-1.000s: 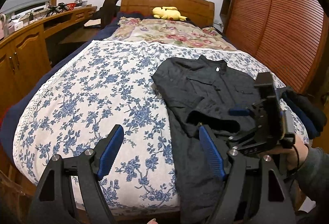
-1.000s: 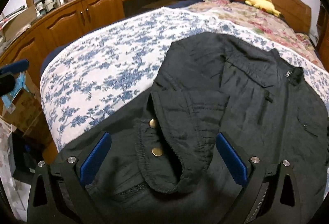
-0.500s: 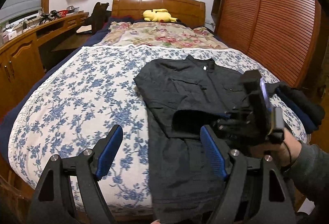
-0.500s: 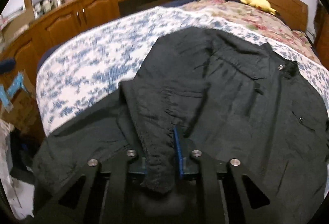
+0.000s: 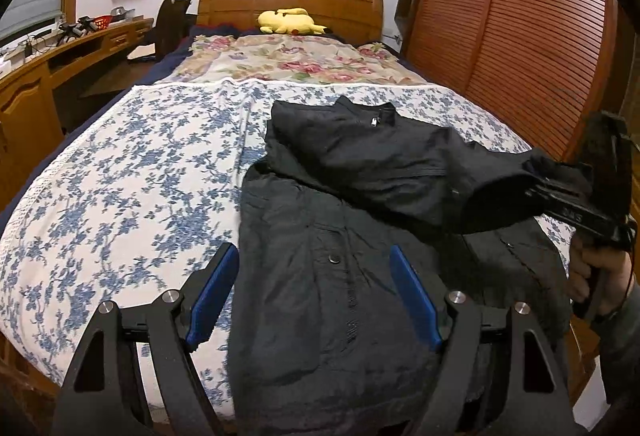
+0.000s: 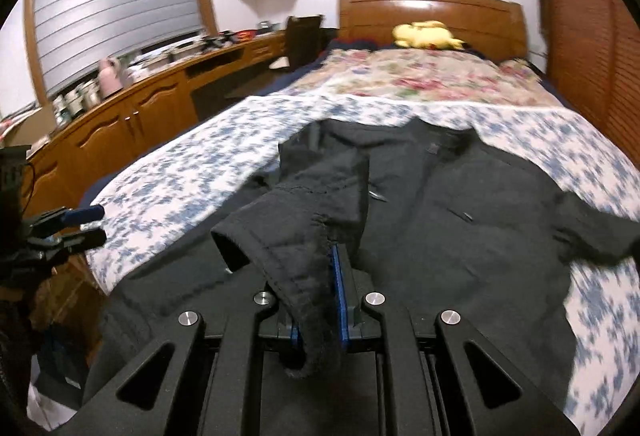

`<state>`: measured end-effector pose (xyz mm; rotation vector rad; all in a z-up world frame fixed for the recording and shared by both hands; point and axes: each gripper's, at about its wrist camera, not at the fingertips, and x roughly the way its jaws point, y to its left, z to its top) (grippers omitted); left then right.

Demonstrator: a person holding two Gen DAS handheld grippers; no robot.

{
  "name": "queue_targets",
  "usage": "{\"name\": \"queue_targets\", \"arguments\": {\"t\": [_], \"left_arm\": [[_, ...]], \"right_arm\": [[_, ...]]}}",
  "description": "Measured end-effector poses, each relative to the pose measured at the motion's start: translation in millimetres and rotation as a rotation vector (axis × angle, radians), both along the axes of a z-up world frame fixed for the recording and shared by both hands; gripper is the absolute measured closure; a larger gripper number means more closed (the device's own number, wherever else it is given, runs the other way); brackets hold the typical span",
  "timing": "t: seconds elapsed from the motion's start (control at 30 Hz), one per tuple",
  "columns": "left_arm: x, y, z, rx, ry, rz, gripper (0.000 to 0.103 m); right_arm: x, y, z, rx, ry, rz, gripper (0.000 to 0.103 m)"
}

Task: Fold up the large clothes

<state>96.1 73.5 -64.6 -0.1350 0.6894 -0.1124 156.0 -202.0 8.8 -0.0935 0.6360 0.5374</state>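
Folding sleeve cuff (image 6: 304,268), pinched and closing in right gripper (image 6: 318,300), across black jacket (image 5: 328,276); next, laying it flat; left gripper (image 5: 314,292) fingers spread, lower frame.

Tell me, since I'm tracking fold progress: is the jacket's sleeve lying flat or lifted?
Lifted: the right gripper is closing on the sleeve cuff, above the black jacket.

Jacket hem: the bottom edge of the jacket (image 5: 360,276) runs behind the left tongs (image 5: 316,292) and out of frame.
Right tongs: the tips of the right tongs (image 6: 318,300) are buried in sleeve cloth.
Bedspread: the bedspread (image 6: 192,188) print is motion-blurred.
Desk clutter: the items on the surface (image 6: 120,104) are too small to name.
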Motion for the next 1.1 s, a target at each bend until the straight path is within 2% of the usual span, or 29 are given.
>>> {"name": "queue_targets", "arguments": {"t": [0.2, 0.4, 0.5, 0.57, 0.63, 0.9, 1.1], "left_arm": [[10.4, -10.8, -7.5, -0.009, 0.013, -0.015, 0.025], [16.0, -15.6, -10.7, -0.015, 0.016, -0.02, 0.025], [19.0, -15.0, -12.3, -0.017, 0.02, -0.019, 0.025], [20.6, -15.7, -13.3, -0.019, 0.023, -0.021, 0.025], [23.2, -17.5, -15.1, -0.021, 0.026, -0.023, 0.025], [30.4, -28.6, -23.0, -0.019, 0.041, -0.047, 0.025], [31.7, -35.3, -29.0, -0.023, 0.053, -0.057, 0.025]], "right_arm": [[-7.6, -31.7, -30.1, -0.014, 0.065, -0.103, 0.09], [-14.8, -38.2, -48.0, -0.012, 0.106, -0.149, 0.089], [-20.1, -39.7, -49.7, -0.036, 0.098, -0.192, 0.081], [-23.3, -51.3, -38.0, -0.031, 0.1, -0.202, 0.067], [-21.4, -58.8, -29.1, -0.017, 0.099, -0.209, 0.058], [-12.9, -56.8, -24.1, -0.045, 0.056, -0.198, 0.057], [2.1, -60.5, -41.2, -0.073, 0.108, -0.19, 0.057]]}}
